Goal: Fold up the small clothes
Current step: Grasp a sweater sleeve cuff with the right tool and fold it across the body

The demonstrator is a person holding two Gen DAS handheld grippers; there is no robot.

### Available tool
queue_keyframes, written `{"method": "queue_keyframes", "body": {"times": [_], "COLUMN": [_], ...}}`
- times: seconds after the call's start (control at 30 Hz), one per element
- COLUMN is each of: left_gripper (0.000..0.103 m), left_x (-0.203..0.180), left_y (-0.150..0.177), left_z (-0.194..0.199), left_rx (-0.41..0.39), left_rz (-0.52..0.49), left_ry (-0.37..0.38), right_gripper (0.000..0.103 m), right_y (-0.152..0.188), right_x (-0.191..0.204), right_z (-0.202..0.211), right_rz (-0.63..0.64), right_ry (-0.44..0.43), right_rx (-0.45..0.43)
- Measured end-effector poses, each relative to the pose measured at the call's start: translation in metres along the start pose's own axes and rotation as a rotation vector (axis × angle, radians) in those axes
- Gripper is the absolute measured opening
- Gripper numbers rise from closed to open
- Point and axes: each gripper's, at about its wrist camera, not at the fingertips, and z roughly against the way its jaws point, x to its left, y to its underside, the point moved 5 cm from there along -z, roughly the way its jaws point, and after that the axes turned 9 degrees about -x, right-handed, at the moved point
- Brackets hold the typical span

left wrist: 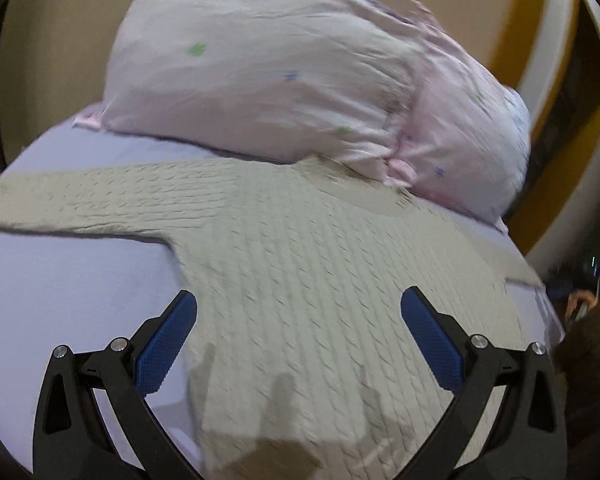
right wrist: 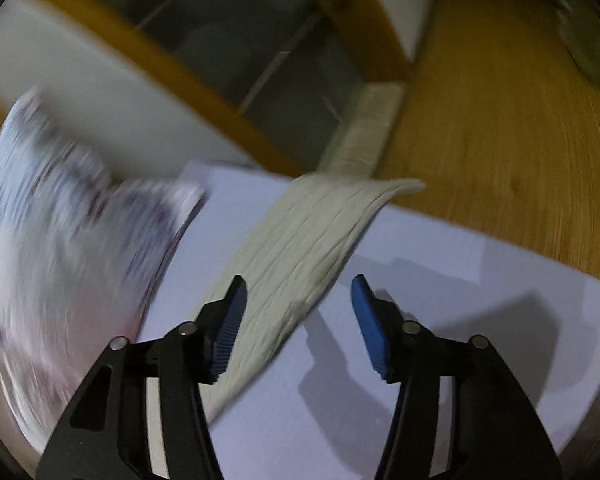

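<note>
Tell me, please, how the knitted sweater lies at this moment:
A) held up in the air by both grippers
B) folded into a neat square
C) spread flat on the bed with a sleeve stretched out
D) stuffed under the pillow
C: in the left wrist view the sweater lies spread on the lilac sheet with one sleeve extended sideways, and both the left gripper and the right gripper are open, holding nothing.

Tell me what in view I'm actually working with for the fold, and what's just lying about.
Part of the job:
- cream knit sweater, spread flat on the lilac bedsheet, one sleeve reaching the bed's edge
- left gripper, open
- right gripper, open

Lying about:
- pink patterned pillow
- wooden floor
</note>
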Motion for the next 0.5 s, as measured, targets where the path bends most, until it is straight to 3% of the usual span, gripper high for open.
{"method": "queue_keyframes", "body": {"times": [0.1, 0.2, 0.23, 0.3, 0.4, 0.5], "left_gripper": [0.102, 0.102, 0.102, 0.102, 0.099, 0.095], "left_x": [0.018, 0.035, 0.041, 0.055, 0.085, 0.122], "left_y": [-0.007, -0.012, -0.013, -0.015, -0.023, -0.027], "left_z": [-0.004, -0.006, -0.005, 0.002, 0.019, 0.036], "left_rx": [0.000, 0.011, 0.010, -0.005, -0.049, -0.094], "left_rz": [0.041, 0.065, 0.074, 0.095, 0.161, 0.249], "left_ry": [-0.029, -0.060, -0.065, -0.090, -0.152, -0.239], "right_gripper": [0.041, 0.030, 0.012, 0.007, 0.007, 0.007], "right_y": [-0.008, -0.013, -0.014, -0.014, -0.016, 0.017], "right_x": [-0.013, -0.018, -0.019, -0.020, 0.016, 0.109], "right_z": [-0.023, -0.028, -0.032, -0.039, -0.018, 0.029], "right_rz": [-0.086, -0.125, -0.138, -0.137, 0.038, 0.335], "right_ry": [-0.001, -0.002, -0.003, -0.003, -0.009, -0.154], "right_rx": [0.028, -0.002, -0.008, -0.017, -0.109, -0.187]}}
